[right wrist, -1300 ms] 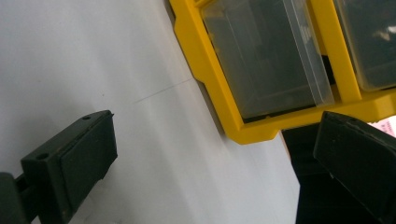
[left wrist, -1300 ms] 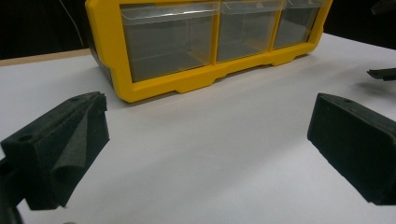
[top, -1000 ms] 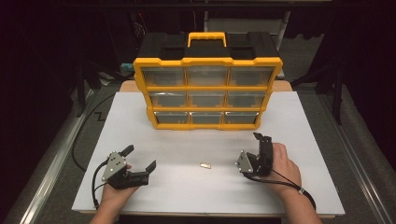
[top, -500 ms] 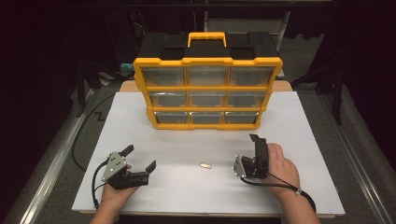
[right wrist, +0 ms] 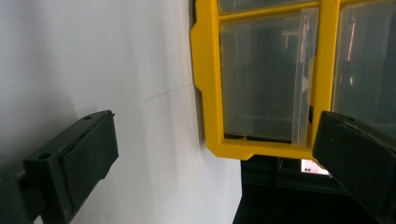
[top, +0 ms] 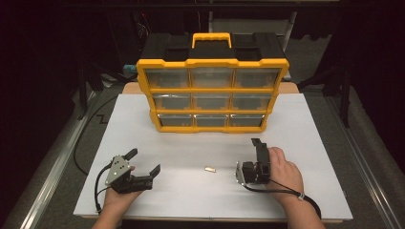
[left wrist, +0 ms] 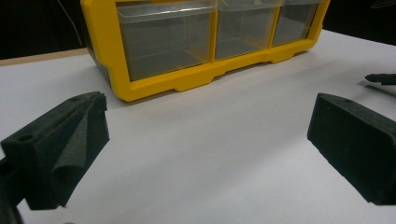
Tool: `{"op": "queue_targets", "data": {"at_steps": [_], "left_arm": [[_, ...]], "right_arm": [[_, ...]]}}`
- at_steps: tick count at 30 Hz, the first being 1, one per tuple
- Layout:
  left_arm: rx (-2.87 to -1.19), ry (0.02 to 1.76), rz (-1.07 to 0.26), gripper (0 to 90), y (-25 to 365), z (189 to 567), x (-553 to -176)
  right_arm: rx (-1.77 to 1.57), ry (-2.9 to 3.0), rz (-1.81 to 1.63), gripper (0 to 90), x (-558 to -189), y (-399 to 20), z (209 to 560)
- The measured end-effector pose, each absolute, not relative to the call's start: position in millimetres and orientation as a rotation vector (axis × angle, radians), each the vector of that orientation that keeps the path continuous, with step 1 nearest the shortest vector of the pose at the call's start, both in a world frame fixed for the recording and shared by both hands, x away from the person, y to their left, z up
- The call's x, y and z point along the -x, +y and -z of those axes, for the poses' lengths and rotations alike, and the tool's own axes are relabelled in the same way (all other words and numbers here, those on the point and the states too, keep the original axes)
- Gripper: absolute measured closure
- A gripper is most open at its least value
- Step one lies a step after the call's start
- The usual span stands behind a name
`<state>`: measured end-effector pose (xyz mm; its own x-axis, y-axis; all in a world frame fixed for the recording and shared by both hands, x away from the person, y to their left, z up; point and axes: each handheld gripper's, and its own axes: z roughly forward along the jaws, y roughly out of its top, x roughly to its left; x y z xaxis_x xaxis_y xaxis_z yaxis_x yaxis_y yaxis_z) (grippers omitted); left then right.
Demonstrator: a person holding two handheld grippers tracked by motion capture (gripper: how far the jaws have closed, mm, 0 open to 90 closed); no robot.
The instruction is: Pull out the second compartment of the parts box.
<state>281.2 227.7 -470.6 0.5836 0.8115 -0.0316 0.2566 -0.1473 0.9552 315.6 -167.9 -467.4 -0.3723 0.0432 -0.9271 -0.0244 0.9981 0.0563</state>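
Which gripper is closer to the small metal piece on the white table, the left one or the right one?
The right. The right gripper is just right of the small metal piece, jaws open. The left gripper lies farther off to its left, also open. Neither touches it.

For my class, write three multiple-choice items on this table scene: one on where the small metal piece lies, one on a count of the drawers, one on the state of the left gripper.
1. Where does the small metal piece lie?
A. inside a drawer
B. on the white table between the two grippers
C. on top of the cabinet

2. How many clear drawers does the yellow cabinet show on its front?
A. four
B. six
C. nine

3. How is the left gripper?
A. open, holding nothing
B. shut on the metal piece
C. shut on a drawer

Answers: 1 B, the high view shows it on the bare sheet between the left gripper and the right gripper. 2 C, three rows of three. 3 A, its fingers stand wide apart over bare table.
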Motion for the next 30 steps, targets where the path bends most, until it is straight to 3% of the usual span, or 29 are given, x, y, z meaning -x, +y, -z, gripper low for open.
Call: {"op": "queue_targets", "data": {"at_steps": [17,30], "left_arm": [[-1.693,0.884,-0.637,0.3,229.8,470.9,-282.3],[-1.711,0.882,-0.602,0.3,228.3,472.8,-284.8]], "right_arm": [[0.021,1.901,-0.08,19.1,-320.3,-146.9,474.7],[0.019,1.8,-0.141,30.3,-326.4,-117.0,454.6]]}}
